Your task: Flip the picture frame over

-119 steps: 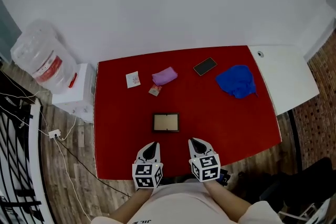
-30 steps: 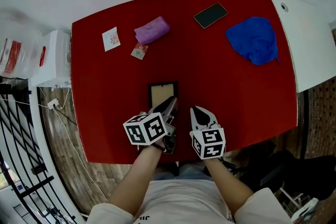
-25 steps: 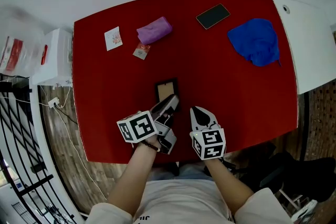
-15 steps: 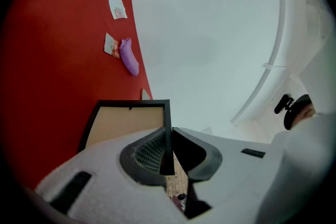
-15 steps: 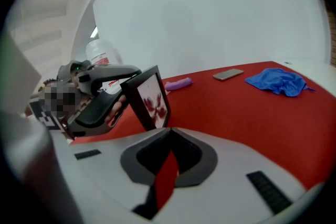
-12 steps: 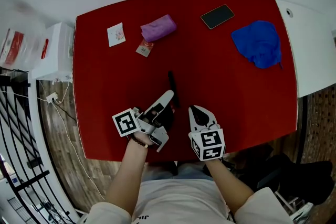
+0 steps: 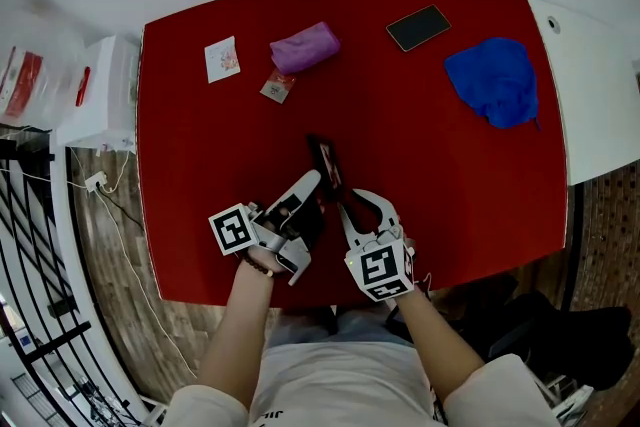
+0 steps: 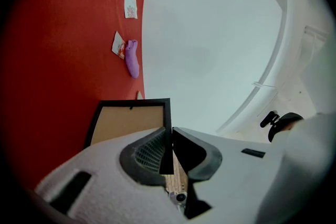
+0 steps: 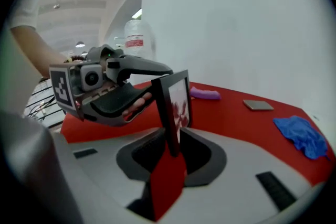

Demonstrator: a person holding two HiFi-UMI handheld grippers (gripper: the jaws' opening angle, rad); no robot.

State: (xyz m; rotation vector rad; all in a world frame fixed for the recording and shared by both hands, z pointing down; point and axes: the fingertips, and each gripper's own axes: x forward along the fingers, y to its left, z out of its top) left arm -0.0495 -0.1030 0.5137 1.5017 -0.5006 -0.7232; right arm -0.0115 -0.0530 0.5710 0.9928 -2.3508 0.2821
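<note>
The black picture frame (image 7: 325, 165) stands on edge over the red table (image 7: 200, 165), tilted. My left gripper (image 7: 312, 183) is shut on its near edge. In the left gripper view the frame's brown back (image 8: 128, 120) faces the table side, and the black edge is pinched between the jaws of the left gripper (image 8: 169, 139). My right gripper (image 7: 362, 203) is close beside it, its jaws opening. In the right gripper view the frame's glass front (image 9: 176, 102) rises between the jaws of the right gripper (image 9: 173, 152) with a gap on each side. The left gripper (image 9: 121, 92) shows behind the frame.
At the table's far side lie a white card (image 7: 221, 58), a small packet (image 7: 279, 87), a purple pouch (image 7: 305, 47), a phone (image 7: 418, 27) and a blue cloth (image 7: 492, 80). A white table (image 7: 590, 75) adjoins on the right.
The frame went from flat on the table to standing on edge, lifted by the rolling left gripper. The right gripper moved in around it and its jaws spread apart.
</note>
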